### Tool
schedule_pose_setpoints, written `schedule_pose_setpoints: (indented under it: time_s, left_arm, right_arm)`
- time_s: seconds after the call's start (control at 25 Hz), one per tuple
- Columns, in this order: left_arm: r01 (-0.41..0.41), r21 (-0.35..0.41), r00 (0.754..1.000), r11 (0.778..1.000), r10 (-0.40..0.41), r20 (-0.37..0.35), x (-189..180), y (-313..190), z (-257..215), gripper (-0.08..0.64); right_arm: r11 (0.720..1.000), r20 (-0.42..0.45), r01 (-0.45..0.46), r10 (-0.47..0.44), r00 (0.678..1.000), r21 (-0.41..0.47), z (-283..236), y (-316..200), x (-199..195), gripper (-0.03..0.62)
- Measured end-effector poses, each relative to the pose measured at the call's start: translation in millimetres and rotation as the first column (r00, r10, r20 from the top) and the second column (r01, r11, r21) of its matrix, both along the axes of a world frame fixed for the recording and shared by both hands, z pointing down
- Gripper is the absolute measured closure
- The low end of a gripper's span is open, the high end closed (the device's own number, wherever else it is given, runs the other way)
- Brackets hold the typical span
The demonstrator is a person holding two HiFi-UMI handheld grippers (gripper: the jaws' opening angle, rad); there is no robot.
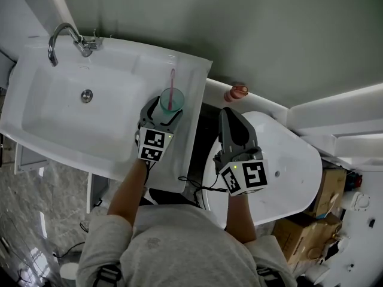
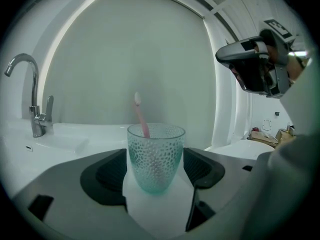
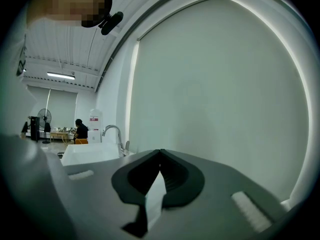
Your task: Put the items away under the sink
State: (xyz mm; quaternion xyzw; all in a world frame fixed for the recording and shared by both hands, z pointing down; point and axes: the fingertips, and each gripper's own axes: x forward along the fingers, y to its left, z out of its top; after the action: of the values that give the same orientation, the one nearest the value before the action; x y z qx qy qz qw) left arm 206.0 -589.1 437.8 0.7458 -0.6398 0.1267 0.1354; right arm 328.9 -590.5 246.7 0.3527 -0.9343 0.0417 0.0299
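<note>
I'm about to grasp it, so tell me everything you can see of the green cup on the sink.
The cup is a translucent teal tumbler with a dimpled wall, seemingly plastic. It stands upright on the sink's right ledge, a pink toothbrush leaning inside. The open jaws of the left gripper flank it; contact cannot be told.

No words, brands or numbers can be read anywhere. The cubes on the left tool [image 1: 164, 107] and the right tool [image 1: 230, 113] carry only black-and-white square markers, with no letters or digits. A white bottle [image 3: 94, 124] in the far room has a red label, too small to read
</note>
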Motion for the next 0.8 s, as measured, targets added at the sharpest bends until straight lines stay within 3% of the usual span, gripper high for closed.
schedule_pose_setpoints:
  time_s: [0.56, 0.8]
  left_arm:
    - [-0.003, 0.01, 1.0, 1.0, 0.003, 0.008, 0, -12, 0, 0.219]
    - [-0.006, 0.068, 1.0, 0.998, 0.005, 0.011, -4, -5, -18, 0.219]
  right_arm:
    - [1.0, -0.009, -0.012, 0.012, 1.0, -0.006, 3, -6, 6, 0.581]
    - [1.0, -0.005, 0.002, -0.002, 1.0, -0.005, 2, -1, 0, 0.58]
